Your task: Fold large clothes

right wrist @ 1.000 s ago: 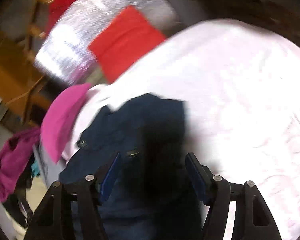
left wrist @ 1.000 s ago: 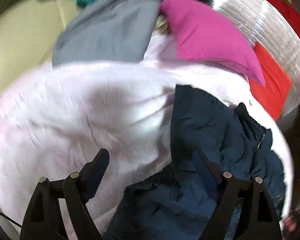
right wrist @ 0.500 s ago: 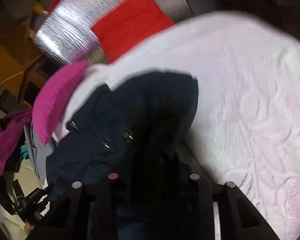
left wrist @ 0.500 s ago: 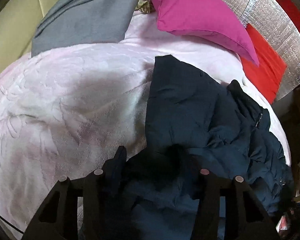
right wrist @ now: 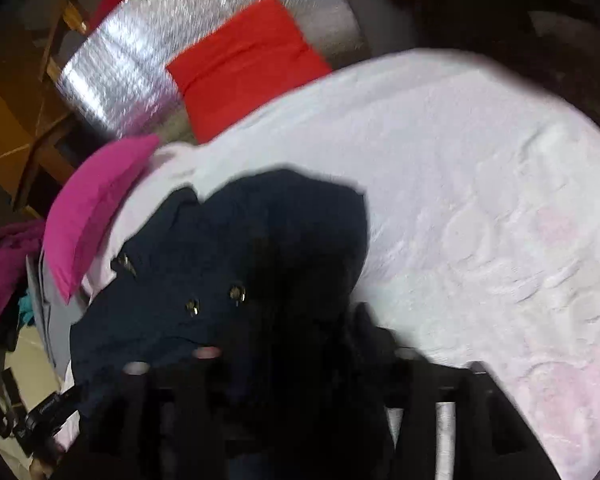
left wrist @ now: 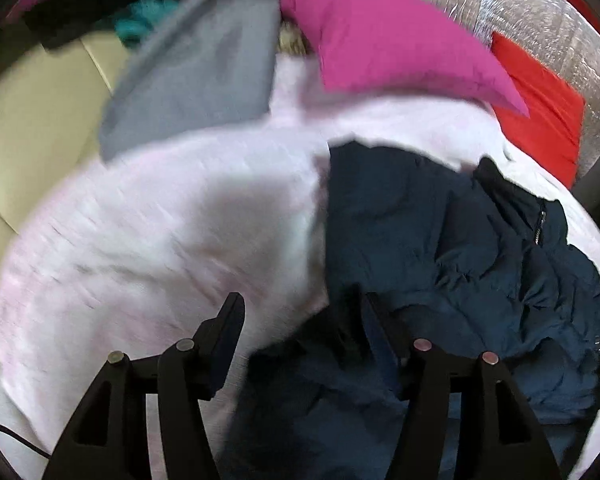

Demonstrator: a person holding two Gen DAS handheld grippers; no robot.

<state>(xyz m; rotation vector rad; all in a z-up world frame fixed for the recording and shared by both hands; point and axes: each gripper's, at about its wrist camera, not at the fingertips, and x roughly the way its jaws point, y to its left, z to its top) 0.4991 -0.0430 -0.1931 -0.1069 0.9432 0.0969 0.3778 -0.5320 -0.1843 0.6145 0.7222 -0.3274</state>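
the navy jacket [left wrist: 440, 240] lies crumpled on the pale bedspread [left wrist: 160, 220]. the left gripper [left wrist: 300, 320], jaws just reopened, stands apart at its near edge; the right gripper [right wrist: 284, 360] is blurred, its grip unclear.

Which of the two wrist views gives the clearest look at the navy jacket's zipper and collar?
The left wrist view. There the navy jacket is lit well enough to show its crumpled folds, and the collar with its zipper lies in plain sight at the right. The right wrist view shows the jacket mostly blurred and in shadow; only two metal snaps stand out.
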